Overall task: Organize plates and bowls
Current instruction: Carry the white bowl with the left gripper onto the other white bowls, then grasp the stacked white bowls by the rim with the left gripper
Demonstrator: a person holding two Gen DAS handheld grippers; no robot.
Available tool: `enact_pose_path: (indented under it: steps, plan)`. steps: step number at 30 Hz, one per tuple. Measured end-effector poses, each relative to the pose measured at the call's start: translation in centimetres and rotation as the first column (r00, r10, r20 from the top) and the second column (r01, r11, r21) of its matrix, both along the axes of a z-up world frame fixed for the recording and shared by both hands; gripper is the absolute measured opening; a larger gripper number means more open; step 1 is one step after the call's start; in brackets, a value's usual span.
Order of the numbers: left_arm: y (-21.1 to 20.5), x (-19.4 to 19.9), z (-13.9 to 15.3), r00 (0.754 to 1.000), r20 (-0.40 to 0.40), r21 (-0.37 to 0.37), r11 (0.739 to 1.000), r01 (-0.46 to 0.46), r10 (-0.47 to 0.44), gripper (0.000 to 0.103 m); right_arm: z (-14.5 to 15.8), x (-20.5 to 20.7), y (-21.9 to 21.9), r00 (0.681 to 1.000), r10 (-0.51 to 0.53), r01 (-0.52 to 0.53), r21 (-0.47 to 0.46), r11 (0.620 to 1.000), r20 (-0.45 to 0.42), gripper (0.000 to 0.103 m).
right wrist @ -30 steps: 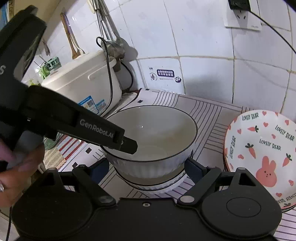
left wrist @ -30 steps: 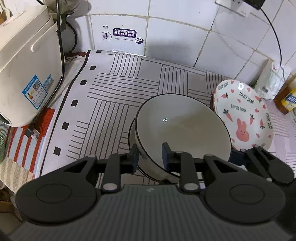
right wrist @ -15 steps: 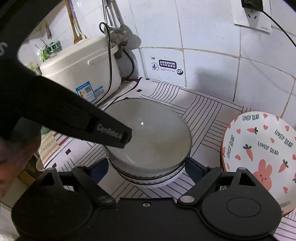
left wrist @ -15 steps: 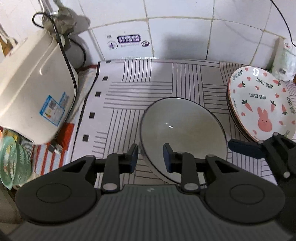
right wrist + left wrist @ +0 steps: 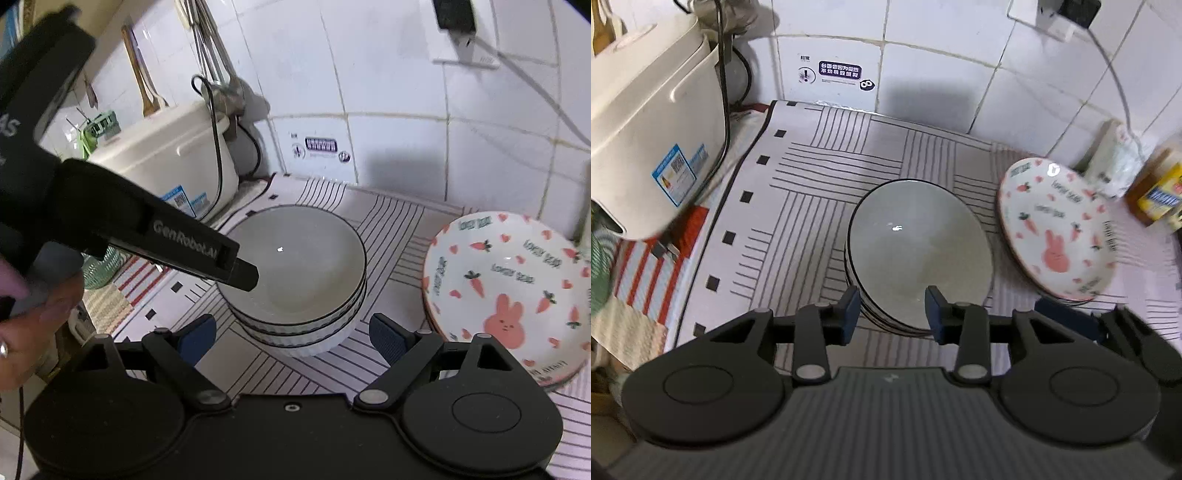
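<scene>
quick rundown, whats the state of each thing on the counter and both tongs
bowls: nested stack, upright, empty, resting on striped mat
bunny plates: stacked right of the bowls, apart from them
rice cooker: lid closed
left tongs: opening, nothing gripped, bowl rim between the pads
right tongs: wide open, empty

The left claw (image 5: pixel 890 314) hangs above the near rim of a stack of grey round ceramic bowls with dark rims (image 5: pixel 919 251), its jaws opening and clear of the rim. The stack rests on a white line-patterned cloth (image 5: pixel 820 192); just beside it lies a white rabbit-and-carrot printed plate (image 5: pixel 1056 229)
</scene>
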State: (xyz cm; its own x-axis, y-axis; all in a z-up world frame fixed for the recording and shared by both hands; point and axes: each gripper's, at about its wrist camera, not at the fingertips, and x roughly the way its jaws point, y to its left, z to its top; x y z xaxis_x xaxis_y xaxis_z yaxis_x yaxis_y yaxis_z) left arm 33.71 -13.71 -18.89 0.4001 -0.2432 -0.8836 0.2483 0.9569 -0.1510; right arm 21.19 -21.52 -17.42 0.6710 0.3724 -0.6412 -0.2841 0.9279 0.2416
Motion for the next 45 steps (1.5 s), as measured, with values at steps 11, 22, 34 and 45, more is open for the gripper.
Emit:
enact_pose_path:
  steps: [11, 22, 34, 45]
  plan:
    - [2.7, -3.6, 2.0, 0.999, 0.034, -0.059, 0.998, -0.013, 0.015, 0.040, 2.3, -4.6, -0.7, 0.998, -0.054, 0.052, 0.058, 0.997, 0.017, 0.092]
    - [4.7, -6.7, 1.8, 0.997, 0.080, -0.091, 0.996, 0.023, -0.016, 0.038, 2.7, -6.9, 1.3, 0.999, -0.009, 0.011, -0.052, 0.999, 0.030, 0.092]
    - [7.5, -6.7, -0.9, 0.985, 0.171, -0.175, 0.983, 0.052, -0.022, 0.040, 0.1, -8.0, 2.7, 0.986, -0.014, 0.030, -0.100, 0.995, 0.165, 0.092]
    - [8.5, -3.5, -2.3, 0.985, 0.166, -0.320, 0.947, 0.001, 0.055, 0.044, -6.7, -4.2, 3.1, 0.985, -0.029, 0.044, -0.088, 0.995, 0.173, 0.093]
